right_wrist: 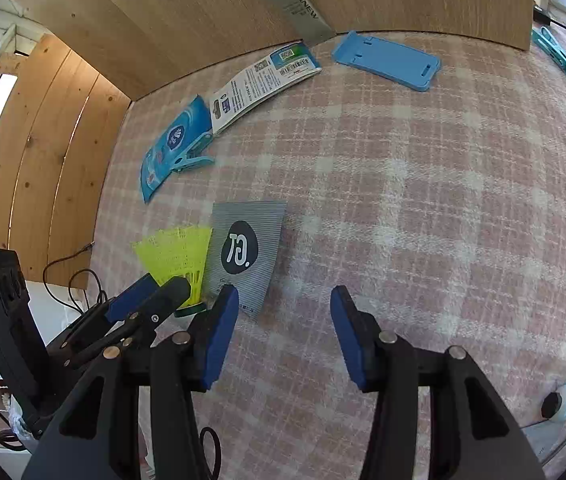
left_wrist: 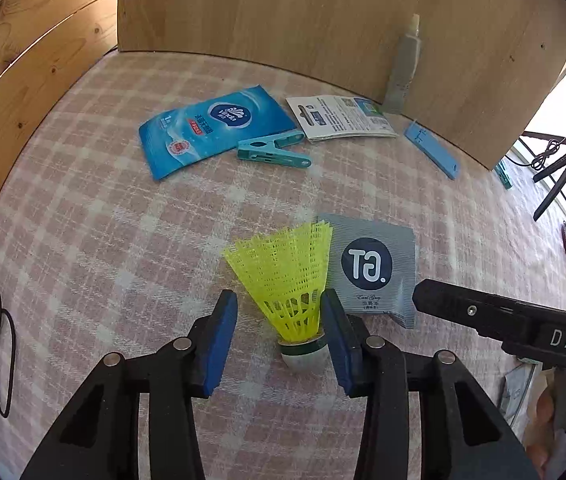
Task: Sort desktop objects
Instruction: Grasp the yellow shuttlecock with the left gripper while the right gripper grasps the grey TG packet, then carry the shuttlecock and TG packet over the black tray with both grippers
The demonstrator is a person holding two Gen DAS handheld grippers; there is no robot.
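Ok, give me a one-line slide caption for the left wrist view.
Left gripper straddles a yellow shuttlecock lying beside a grey sachet on the checked tablecloth.

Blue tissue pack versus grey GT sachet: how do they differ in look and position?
The blue tissue pack is glossy blue with a white-ringed logo; the grey GT sachet is matte, striped grey with a dark round logo. A teal clothes peg lies against the tissue pack's edge, while the yellow shuttlecock sits beside the sachet. Both lie flat on the checked cloth.
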